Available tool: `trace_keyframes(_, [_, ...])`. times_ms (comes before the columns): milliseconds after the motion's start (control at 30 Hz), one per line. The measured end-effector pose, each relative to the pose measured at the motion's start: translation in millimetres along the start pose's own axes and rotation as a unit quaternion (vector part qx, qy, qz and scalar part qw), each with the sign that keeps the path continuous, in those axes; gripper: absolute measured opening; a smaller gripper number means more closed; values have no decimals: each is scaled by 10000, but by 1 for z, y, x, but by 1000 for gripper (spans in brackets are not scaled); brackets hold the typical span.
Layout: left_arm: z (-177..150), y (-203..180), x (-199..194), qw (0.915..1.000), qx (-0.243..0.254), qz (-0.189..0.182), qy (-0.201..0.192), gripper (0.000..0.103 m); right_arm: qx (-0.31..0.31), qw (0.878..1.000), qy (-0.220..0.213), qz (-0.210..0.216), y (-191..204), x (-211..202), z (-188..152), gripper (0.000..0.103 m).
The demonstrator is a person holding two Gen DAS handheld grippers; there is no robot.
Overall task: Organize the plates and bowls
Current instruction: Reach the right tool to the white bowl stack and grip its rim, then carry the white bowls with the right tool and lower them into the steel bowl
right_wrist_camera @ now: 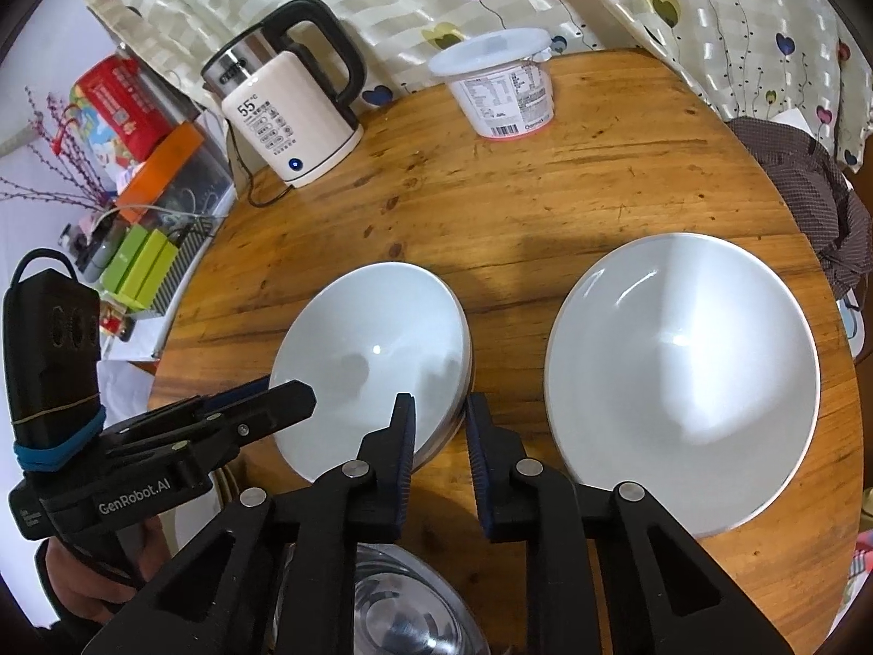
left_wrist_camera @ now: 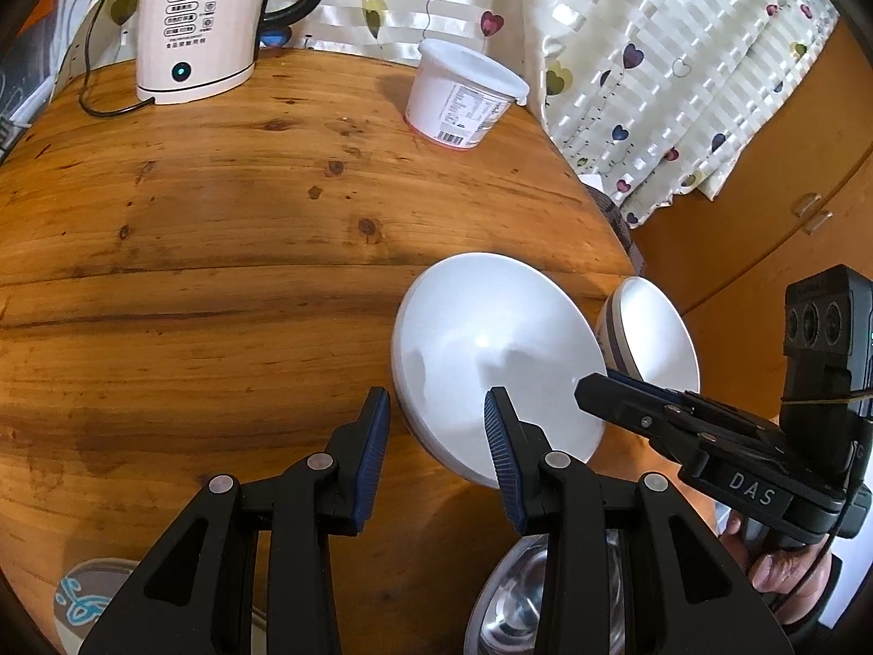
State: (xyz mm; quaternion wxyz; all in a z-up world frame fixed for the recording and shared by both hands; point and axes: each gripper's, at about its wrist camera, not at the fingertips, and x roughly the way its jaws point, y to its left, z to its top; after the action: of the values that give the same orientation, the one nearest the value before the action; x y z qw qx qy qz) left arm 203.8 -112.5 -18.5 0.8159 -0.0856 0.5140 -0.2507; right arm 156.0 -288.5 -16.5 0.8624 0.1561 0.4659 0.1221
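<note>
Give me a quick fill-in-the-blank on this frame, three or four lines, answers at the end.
1. The kettle display reads ___ degrees.
2. The left tongs and right tongs straddle opposite rims of the same white ___.
3. The lidded tub stands ___ on the wooden table.
4. The bowl nearest the cameras, below the tongs, is made of ___.

Answers: 55; plate; upright; metal

Bright; bowl [right_wrist_camera: 682,382] glare; edges warped, perhaps soft
</note>
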Motion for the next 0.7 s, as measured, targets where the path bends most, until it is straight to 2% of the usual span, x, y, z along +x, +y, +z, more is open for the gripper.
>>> trace_keyframes(700, [-4, -9, -20, 9998, 119, 24, -180, 37, -115, 9998, -151, -24, 9, -16, 0, 18])
